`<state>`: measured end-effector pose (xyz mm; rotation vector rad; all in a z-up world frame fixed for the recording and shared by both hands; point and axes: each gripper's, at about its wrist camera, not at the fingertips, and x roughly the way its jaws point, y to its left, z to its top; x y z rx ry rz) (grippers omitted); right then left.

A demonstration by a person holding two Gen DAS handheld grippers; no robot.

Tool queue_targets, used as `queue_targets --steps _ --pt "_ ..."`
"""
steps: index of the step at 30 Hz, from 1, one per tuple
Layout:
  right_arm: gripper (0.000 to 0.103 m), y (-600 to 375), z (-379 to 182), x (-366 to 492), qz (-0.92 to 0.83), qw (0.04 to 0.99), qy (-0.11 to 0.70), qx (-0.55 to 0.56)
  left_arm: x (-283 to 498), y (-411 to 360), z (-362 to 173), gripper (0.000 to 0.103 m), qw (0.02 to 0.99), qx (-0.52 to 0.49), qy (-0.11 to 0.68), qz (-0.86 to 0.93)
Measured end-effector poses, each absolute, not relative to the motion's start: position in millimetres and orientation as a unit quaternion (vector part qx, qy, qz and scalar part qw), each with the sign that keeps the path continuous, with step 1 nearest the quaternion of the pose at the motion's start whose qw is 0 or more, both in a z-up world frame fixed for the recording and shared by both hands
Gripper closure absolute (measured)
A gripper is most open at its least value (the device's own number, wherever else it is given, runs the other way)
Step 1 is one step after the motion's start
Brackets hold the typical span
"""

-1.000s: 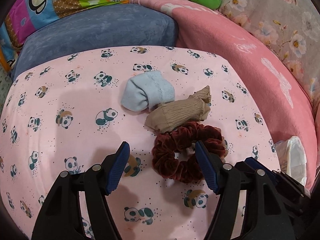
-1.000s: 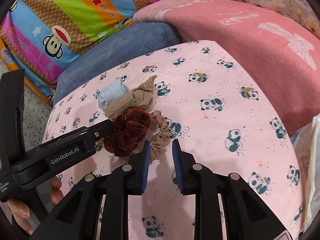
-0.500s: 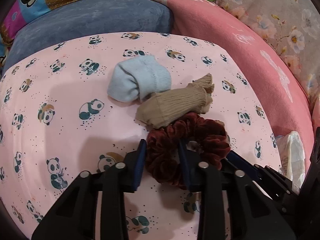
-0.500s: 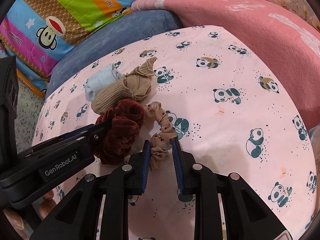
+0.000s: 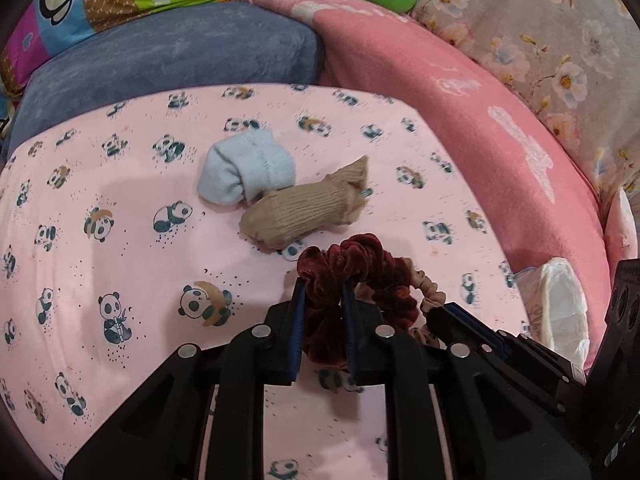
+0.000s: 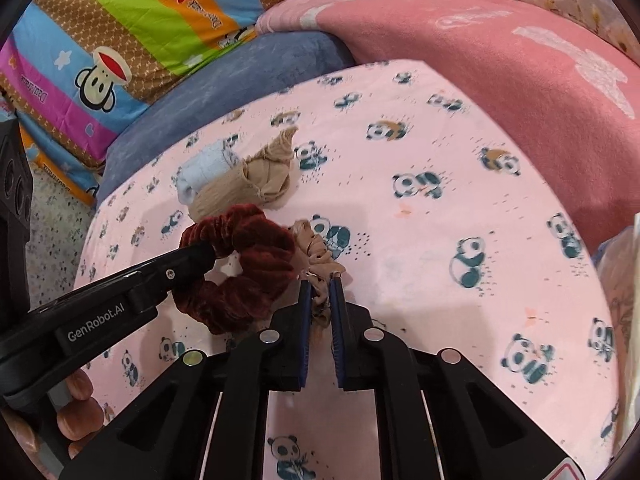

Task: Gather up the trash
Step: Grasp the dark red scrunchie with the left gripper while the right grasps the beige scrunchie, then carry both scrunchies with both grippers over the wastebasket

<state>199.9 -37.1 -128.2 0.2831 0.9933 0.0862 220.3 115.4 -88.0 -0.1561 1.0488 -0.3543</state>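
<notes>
A dark red velvet scrunchie (image 5: 376, 272) sits between the blue pads of my left gripper (image 5: 322, 286), whose jaws are closing on it; its free loop hangs just above the panda sheet (image 5: 120, 200). In the right wrist view the same scrunchie (image 6: 248, 232) hangs from the left gripper (image 6: 204, 252). My right gripper (image 6: 319, 280) pinches a thin beige scrunchie (image 6: 316, 248), and its jaws are closing tight on the fabric. The beige scrunchie (image 5: 430, 292) touches the red one. Beyond them lie a rolled light blue sock (image 5: 248, 172) and a rolled tan sock (image 5: 304, 208).
A blue cushion (image 5: 160, 52) and a pink blanket (image 5: 440, 92) border the sheet at the back and right. Something white and crumpled (image 5: 560, 308) lies at the right edge. A person's fingers (image 6: 80, 400) hold the left gripper at lower left.
My left gripper moved over the dark red scrunchie, closed on it and raised it off the sheet. My right gripper closed on the beige scrunchie.
</notes>
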Motion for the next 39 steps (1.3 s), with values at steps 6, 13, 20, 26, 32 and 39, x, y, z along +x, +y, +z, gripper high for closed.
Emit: queue_targets --steps 6,13,20,26,32,39 --pt "0.094 -59 -84 178 0.032 0.891 0.426 0.151 203 105 -45 0.087 0.866 -0.073 0.458 -0.186" --pt "0.094 -93 -18 145 0.021 0.921 0.356 0.159 183 83 0 0.087 0.884 -0.059 0.414 -0.21" --pt "0.094 -133 41 102 -0.002 0.943 0.291 0.162 161 57 40 0.087 0.896 -0.041 0.372 -0.238" --pt "0.094 -165 78 68 -0.024 0.954 0.25 0.165 142 25 66 0.087 0.9 -0.02 0.342 -0.268" --pt "0.094 -193 98 41 -0.046 0.958 0.226 0.171 123 -8 85 0.087 0.898 0.002 0.321 -0.302" --pt "0.094 -224 111 13 -0.071 0.959 0.206 0.178 105 -44 96 0.087 0.892 0.027 0.305 -0.334"
